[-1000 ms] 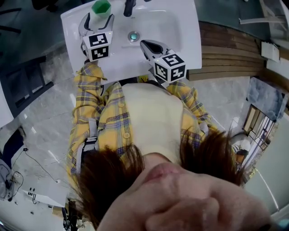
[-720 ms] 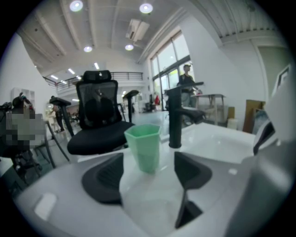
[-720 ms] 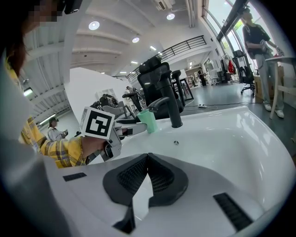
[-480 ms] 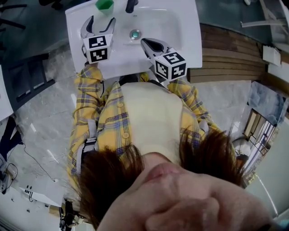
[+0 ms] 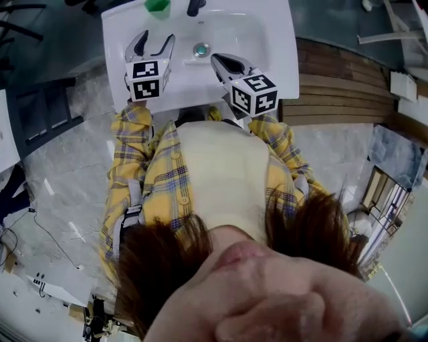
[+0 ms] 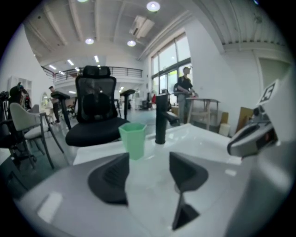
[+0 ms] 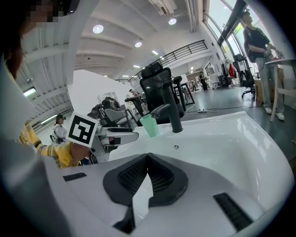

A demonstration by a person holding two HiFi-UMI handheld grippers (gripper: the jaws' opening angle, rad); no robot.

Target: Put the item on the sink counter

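Note:
A green plastic cup [image 5: 158, 5] stands upright on the white sink counter [image 5: 277, 47], just left of the black faucet [image 5: 194, 7]. My left gripper [image 5: 154, 43] hovers over the counter's front left, a gap away from the cup. It is open, its jaws have just been closing a little, and nothing is between them. In the left gripper view the cup [image 6: 133, 140] stands beyond the jaws [image 6: 148, 173]. My right gripper [image 5: 217, 63] is shut and empty over the basin's front edge. In the right gripper view the cup [image 7: 149, 125] stands by the faucet [image 7: 172, 113].
The basin has a round drain [image 5: 200, 49] in its middle. A black office chair [image 6: 95, 111] stands behind the sink, and people stand farther back. Wooden steps [image 5: 334, 80] lie to the sink's right. The floor around is grey stone.
My left gripper has drawn back from the green cup toward the person, and its jaws stand a little narrower. The cup stays on the counter. The right gripper has kept still.

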